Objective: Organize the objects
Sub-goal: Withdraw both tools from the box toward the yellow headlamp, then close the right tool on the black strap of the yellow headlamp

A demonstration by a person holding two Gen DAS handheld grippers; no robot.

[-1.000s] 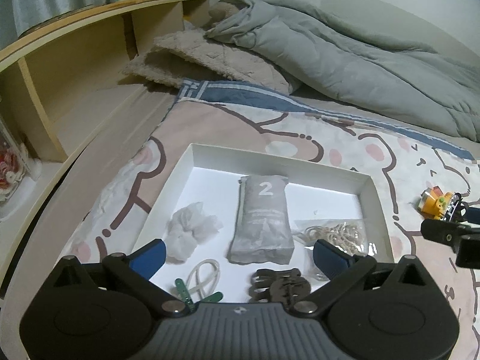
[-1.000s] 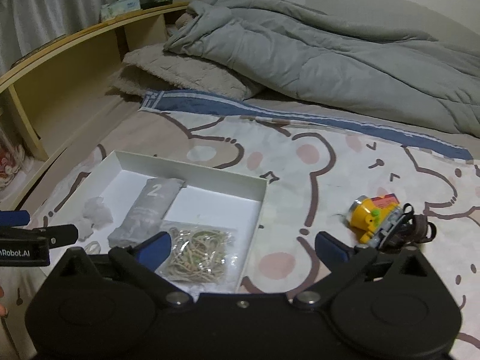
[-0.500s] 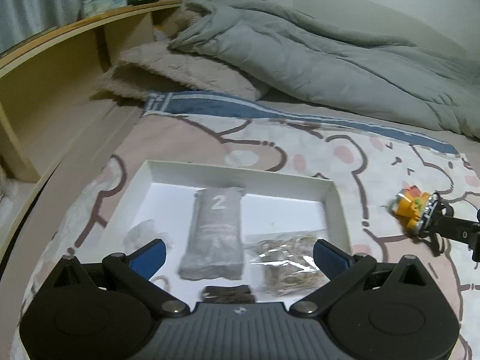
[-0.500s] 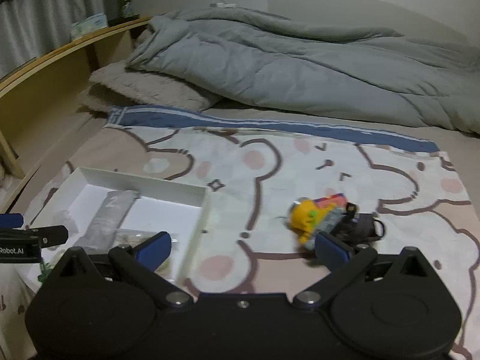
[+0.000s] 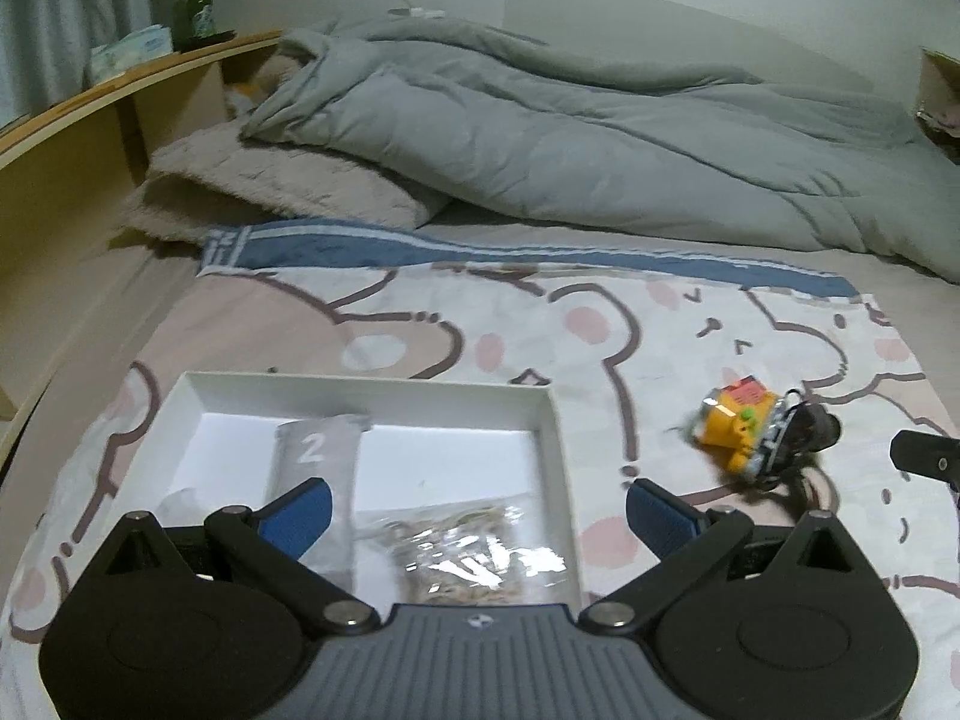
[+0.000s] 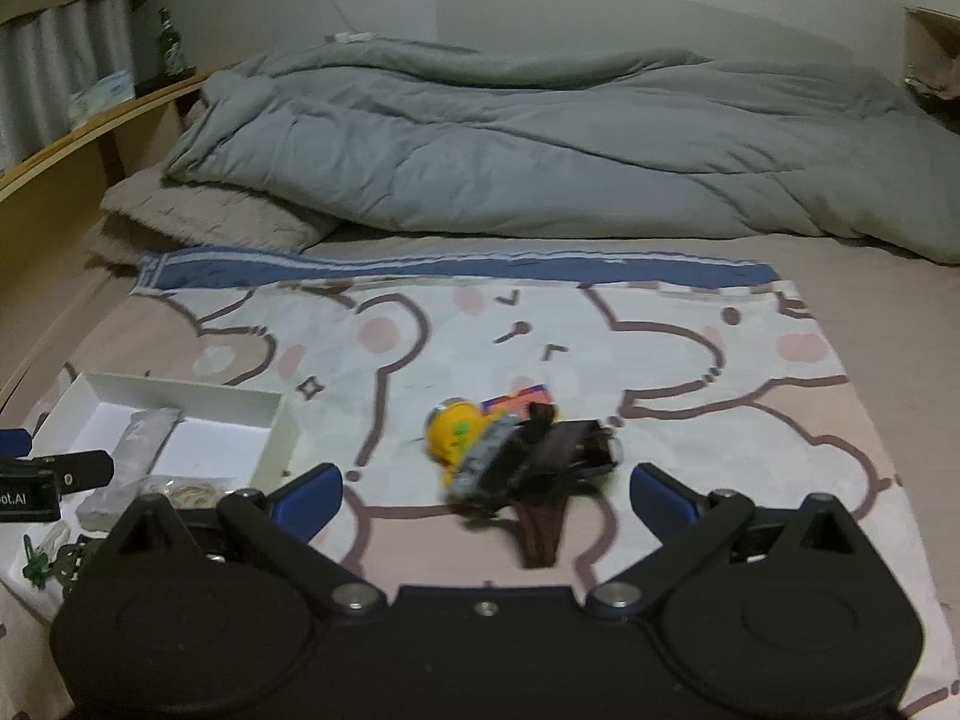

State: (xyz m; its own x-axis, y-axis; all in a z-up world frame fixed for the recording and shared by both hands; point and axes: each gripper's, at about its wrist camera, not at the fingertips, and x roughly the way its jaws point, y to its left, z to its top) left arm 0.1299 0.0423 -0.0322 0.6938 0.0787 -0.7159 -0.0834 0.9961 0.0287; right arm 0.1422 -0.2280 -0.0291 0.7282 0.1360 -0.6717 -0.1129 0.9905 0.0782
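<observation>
A white tray (image 5: pixel 540 414) lies on the bear-print sheet and holds a grey pouch marked 2 (image 5: pixel 315 450) and a clear bag of rubber bands (image 5: pixel 468 558). My left gripper (image 5: pixel 474 507) is open and empty over the tray's near side. A yellow toy (image 6: pixel 459 438) with a dark strap (image 6: pixel 540 534) lies on the sheet right of the tray; it also shows in the left wrist view (image 5: pixel 741 426). My right gripper (image 6: pixel 486 489) is open and empty, just short of the toy. The tray also shows in the right wrist view (image 6: pixel 273 456).
A grey duvet (image 5: pixel 570 132) and a beige pillow (image 5: pixel 270 192) lie across the far bed. A wooden shelf (image 5: pixel 78 138) runs along the left, with a green bottle (image 5: pixel 201 6) on top. Small green clips (image 6: pixel 36 558) lie at the tray's near end.
Both grippers have swung to the right and pulled back a little. The toy has come in front of my right gripper. The tray has slid to the left in both views.
</observation>
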